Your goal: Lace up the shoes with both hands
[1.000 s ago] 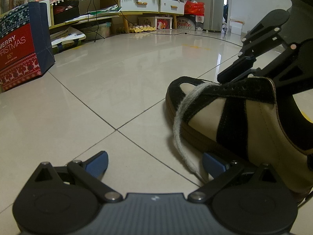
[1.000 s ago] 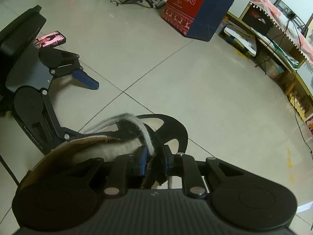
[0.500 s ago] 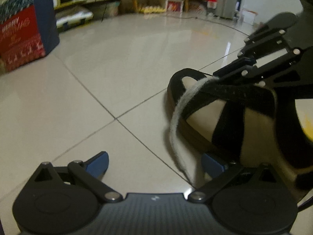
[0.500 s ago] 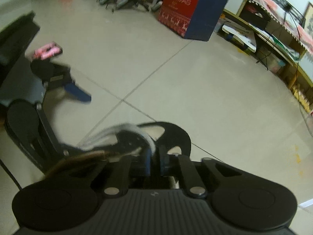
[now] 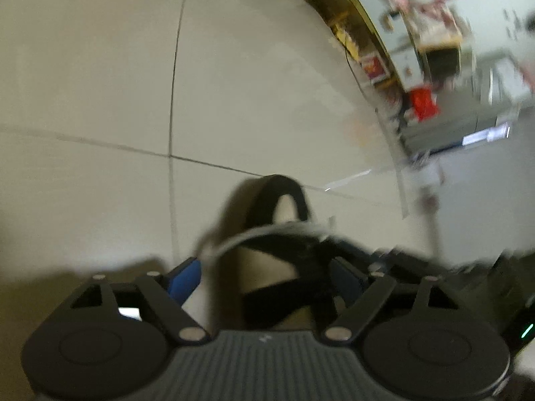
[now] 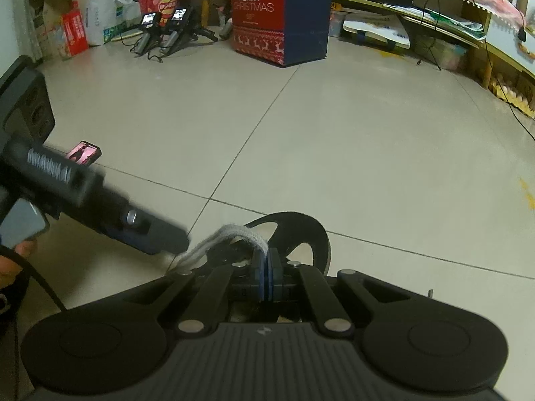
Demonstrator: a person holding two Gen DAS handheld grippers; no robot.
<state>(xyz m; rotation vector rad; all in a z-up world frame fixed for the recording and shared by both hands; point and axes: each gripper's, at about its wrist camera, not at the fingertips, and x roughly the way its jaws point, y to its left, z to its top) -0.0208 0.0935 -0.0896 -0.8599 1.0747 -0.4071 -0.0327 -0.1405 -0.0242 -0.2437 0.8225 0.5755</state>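
A black and cream shoe [image 5: 267,267] stands on the tiled floor, toe pointing away. My left gripper [image 5: 265,277] is open, its blue fingertips [image 5: 184,279] astride the shoe's front; this view is motion-blurred. A fuzzy grey-white lace [image 5: 260,234] arches across the shoe's top. My right gripper [image 6: 265,269] is shut on the lace [image 6: 240,232] just behind the black toe [image 6: 294,230]. In the right wrist view the left gripper [image 6: 160,239] comes in from the left, blurred, with its tip at the lace's loose side.
A phone [image 6: 83,152] lies on the floor to the left. A navy and red Christmas box [image 6: 277,16] stands farther off, with low shelves [image 6: 434,26] and cables along the wall. A hand [image 6: 23,250] holds the left gripper's handle.
My left gripper swung up from floor level beside the shoe to above its front, still open. The right gripper stays shut on the lace and now looks more level across the room.
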